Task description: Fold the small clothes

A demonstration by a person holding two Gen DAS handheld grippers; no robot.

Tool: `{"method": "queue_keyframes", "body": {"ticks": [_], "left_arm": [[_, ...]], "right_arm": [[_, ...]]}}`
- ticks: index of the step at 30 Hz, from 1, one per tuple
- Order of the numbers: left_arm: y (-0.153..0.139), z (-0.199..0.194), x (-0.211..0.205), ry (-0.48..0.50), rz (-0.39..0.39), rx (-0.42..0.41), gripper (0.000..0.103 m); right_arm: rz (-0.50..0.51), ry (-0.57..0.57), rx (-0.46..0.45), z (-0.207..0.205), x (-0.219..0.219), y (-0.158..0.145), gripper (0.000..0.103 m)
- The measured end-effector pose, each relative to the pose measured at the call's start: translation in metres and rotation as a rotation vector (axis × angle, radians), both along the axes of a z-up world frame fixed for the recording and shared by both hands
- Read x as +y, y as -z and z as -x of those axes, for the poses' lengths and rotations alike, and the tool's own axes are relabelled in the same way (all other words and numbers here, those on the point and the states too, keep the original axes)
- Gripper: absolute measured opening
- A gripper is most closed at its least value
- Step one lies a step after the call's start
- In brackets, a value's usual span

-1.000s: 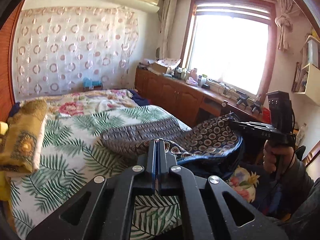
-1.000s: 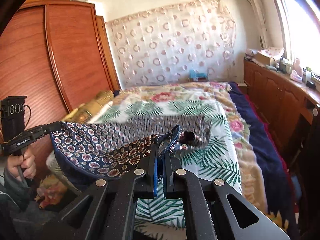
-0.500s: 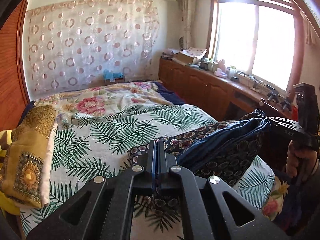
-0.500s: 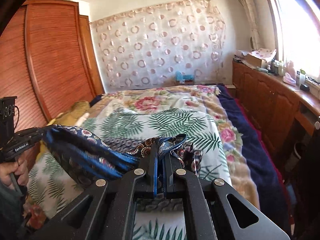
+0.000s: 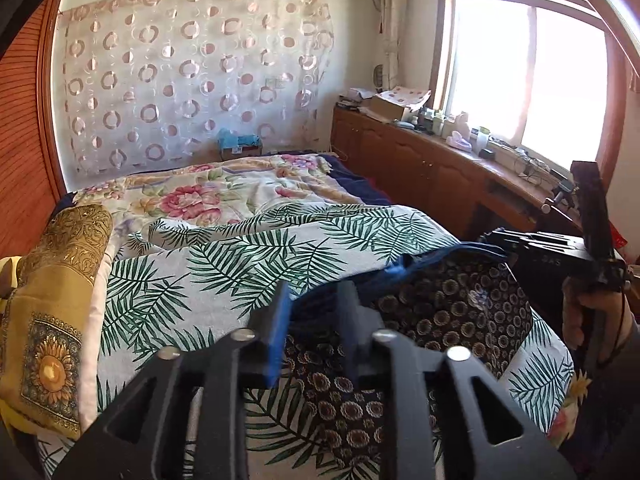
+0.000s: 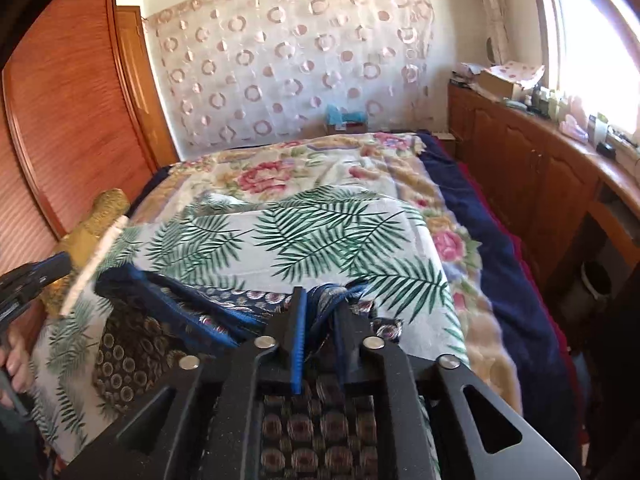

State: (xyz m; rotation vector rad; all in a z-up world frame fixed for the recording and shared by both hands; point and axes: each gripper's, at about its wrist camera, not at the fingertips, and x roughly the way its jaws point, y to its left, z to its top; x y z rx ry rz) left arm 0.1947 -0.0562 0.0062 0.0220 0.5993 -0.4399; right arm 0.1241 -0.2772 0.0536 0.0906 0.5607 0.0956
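A dark blue garment with a round floral print lies folded over on the palm-leaf sheet at the near end of the bed. It also shows in the right wrist view. My left gripper is open just above its near edge, jaws apart, cloth lying between them. My right gripper is open too, with a bunched blue hem between its fingers. The right gripper shows in the left wrist view at the garment's far corner.
A gold sunflower-print pillow lies at the bed's left edge. A floral blanket covers the far half. Wooden cabinets with clutter run along the window on the right. A wooden wardrobe stands left.
Both grippers lowered the garment onto the sheet and opened. The cloth, held stretched in the air before, now rests folded on the bed.
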Motion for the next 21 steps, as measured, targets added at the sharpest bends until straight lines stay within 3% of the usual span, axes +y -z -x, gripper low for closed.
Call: {"method": "queue_keyframes", "body": {"ticks": [2, 4, 5, 6, 11, 16, 21], "left_arm": [[0.000, 0.005, 0.000, 0.012, 0.011, 0.001, 0.051], [0.002, 0.008, 0.001, 0.028, 0.026, 0.015, 0.064], [0.002, 0.009, 0.001, 0.032, 0.031, 0.017, 0.074], [0.004, 0.010, 0.001, 0.039, 0.035, 0.018, 0.078], [0.017, 0.016, -0.001, 0.056, 0.041, 0.053, 0.079], [0.041, 0.012, -0.006, 0.042, 0.007, 0.110, 0.079], [0.063, 0.006, -0.009, 0.029, -0.015, 0.177, 0.079]], "right_arm": [[0.023, 0.016, -0.016, 0.005, 0.003, -0.007, 0.027], [0.046, 0.036, -0.047, 0.014, 0.006, -0.014, 0.052], [0.049, 0.037, -0.056, 0.018, 0.006, -0.015, 0.054], [0.046, 0.035, -0.063, 0.026, 0.003, -0.017, 0.055], [0.065, 0.008, -0.061, 0.050, 0.003, -0.012, 0.056], [0.080, -0.006, 0.039, 0.052, -0.003, 0.011, 0.056], [0.015, -0.011, 0.094, 0.042, -0.011, 0.014, 0.056]]}}
